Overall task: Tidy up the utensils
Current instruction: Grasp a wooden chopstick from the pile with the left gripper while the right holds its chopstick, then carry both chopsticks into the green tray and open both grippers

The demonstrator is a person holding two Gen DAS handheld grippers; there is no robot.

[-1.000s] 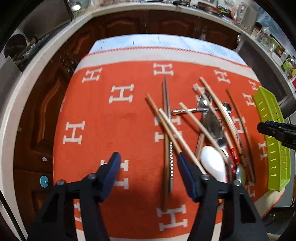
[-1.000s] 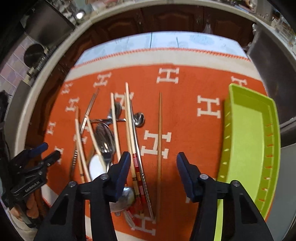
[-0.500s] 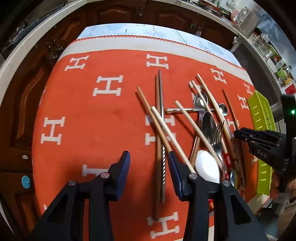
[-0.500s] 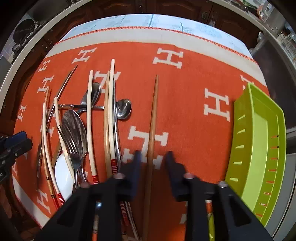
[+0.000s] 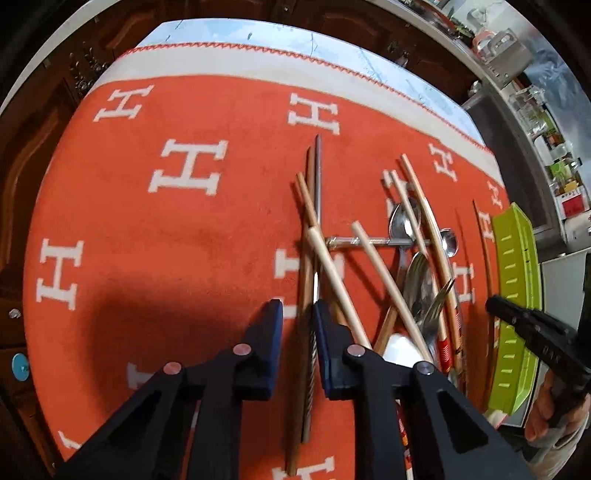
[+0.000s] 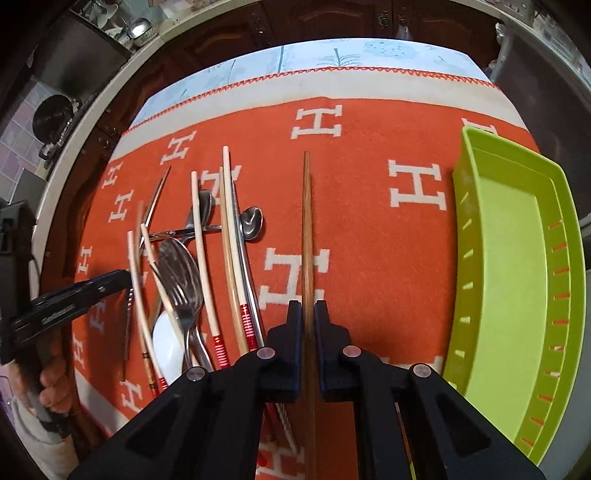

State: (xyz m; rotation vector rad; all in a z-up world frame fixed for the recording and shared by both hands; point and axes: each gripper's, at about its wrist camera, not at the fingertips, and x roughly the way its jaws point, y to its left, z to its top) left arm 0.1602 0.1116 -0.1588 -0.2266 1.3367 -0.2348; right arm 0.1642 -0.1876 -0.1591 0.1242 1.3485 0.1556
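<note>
A pile of chopsticks, spoons and a fork (image 5: 410, 266) lies on an orange cloth with white H marks (image 5: 166, 240). My left gripper (image 5: 297, 314) is nearly shut around a brown chopstick and a metal chopstick (image 5: 308, 295) at the pile's left side. My right gripper (image 6: 307, 314) is closed on a single dark brown chopstick (image 6: 306, 221) lying apart from the pile (image 6: 192, 266), left of the lime green tray (image 6: 517, 280). The tray holds nothing I can see.
The tray also shows at the right edge of the left wrist view (image 5: 515, 295). Dark wooden cabinets (image 6: 332, 18) and a cluttered counter (image 5: 517, 55) surround the table. The cloth's white border (image 6: 332, 85) runs along the far side.
Both grippers have come down and closed: the left around the two chopsticks at the pile's left, the right onto the lone brown chopstick.
</note>
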